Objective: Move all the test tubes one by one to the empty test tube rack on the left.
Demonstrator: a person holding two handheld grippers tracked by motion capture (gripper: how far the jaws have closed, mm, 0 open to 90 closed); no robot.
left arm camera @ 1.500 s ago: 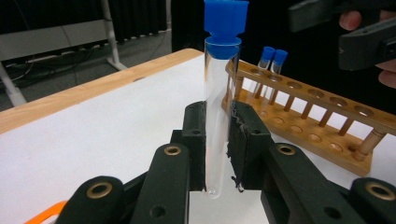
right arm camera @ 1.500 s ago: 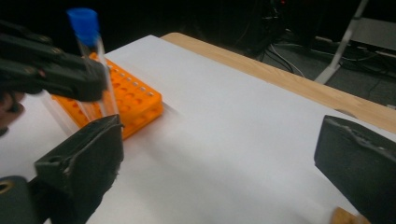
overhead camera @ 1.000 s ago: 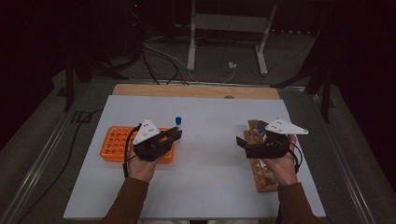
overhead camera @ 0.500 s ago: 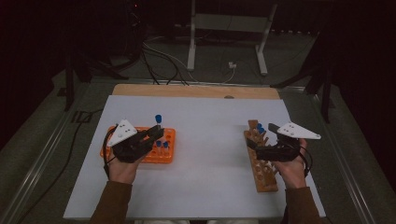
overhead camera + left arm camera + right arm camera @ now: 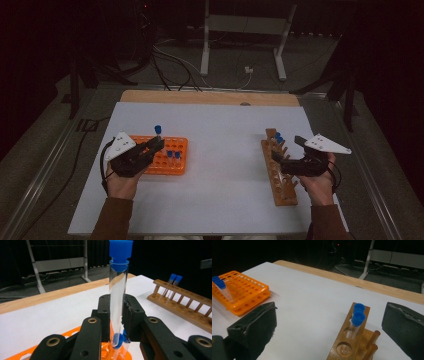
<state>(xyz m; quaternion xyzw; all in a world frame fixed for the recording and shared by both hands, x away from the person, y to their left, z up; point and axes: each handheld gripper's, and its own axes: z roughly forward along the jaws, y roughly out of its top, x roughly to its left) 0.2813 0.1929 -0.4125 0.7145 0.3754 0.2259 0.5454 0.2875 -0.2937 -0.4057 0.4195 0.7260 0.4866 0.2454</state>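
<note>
High view: left gripper [image 5: 154, 145] clamps an upright blue-capped tube [image 5: 158, 132] over the orange rack [image 5: 170, 159] on the white table [image 5: 220, 150]; right gripper [image 5: 281, 159] sits over the wooden rack [image 5: 280, 170].

Left gripper view: pads pinch the tube mid-length — cap up, its lower end just above the orange rack.

Right gripper view: jaws wide apart, empty — two capped tubes [image 5: 357, 317] stand in the wooden rack between them.

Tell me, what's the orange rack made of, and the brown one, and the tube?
Orange rack: likely plastic, bright, smooth, moulded holes. Brown rack: looks like wood, warm grain, round pegs, slightly glossy. Tube in the left gripper: see-through, glass or clear plastic, can't tell which; blue cap seems plastic.
</note>
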